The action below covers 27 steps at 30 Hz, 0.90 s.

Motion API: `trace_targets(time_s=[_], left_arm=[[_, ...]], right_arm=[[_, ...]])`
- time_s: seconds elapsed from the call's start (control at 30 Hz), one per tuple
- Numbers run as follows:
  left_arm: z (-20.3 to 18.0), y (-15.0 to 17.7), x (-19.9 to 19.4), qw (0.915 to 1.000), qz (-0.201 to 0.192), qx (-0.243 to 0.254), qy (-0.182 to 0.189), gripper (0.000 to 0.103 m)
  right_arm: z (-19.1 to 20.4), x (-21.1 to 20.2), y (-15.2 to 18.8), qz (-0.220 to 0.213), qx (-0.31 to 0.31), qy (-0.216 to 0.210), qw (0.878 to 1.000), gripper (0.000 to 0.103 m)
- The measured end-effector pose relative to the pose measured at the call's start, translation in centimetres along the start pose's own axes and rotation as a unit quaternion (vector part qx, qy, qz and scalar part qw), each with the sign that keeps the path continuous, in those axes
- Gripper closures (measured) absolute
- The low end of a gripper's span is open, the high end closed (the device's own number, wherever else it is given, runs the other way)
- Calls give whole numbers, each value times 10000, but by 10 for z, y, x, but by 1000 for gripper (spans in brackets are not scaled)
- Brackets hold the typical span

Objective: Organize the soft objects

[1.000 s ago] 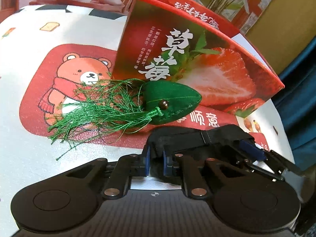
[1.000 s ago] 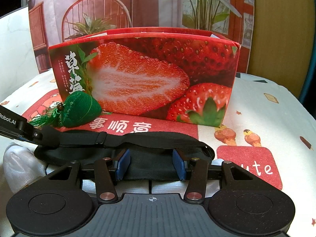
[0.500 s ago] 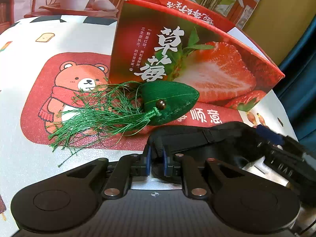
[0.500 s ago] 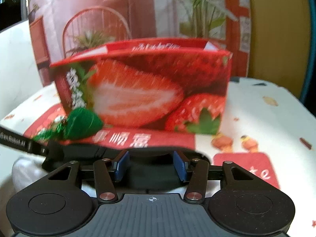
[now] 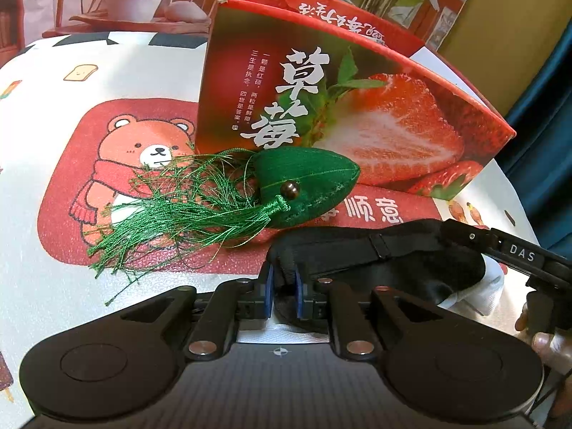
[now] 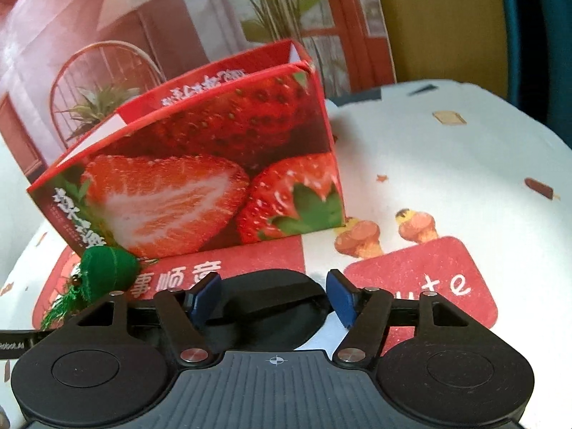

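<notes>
Left wrist view first: a strawberry box (image 5: 357,114) stands open on the cartoon-print cloth (image 5: 53,286), and a green tasselled sachet (image 5: 307,182) lies against its front, just beyond the black eye mask (image 5: 393,264). The left gripper (image 5: 284,295) is clenched on the mask's near end, right beside that sachet. Over on the right, the right gripper (image 6: 273,295) has just been opening, its blue pads (image 6: 341,296) apart with the mask's other end lying loose between them.
</notes>
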<state>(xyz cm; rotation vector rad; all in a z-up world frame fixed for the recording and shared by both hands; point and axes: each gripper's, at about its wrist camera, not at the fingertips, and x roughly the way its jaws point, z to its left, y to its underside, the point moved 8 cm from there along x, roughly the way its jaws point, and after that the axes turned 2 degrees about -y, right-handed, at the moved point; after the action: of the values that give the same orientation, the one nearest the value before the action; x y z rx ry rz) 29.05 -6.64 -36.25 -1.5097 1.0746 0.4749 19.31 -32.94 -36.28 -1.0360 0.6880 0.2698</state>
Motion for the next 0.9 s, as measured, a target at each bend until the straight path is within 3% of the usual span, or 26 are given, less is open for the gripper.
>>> trace_targets(time_s=[0.13,0.4,0.73,0.9], left_arm=[[0,0,0,10000,-20,16,-9,88],[-1,1,0,10000,-39,32,-22,88],[-2,2,0,10000,-50,32,-25,88],[-1,1,0,10000,-44,9,-9,88]], right_arm=[[-5,-2,2,14,35,168,9999,41],[12,3,0,348,-19,-381,9987,40],[22,-10,-24,-69,-43,-650,9979,47],[15,-8,-28,-56,218,-791,9966,68]])
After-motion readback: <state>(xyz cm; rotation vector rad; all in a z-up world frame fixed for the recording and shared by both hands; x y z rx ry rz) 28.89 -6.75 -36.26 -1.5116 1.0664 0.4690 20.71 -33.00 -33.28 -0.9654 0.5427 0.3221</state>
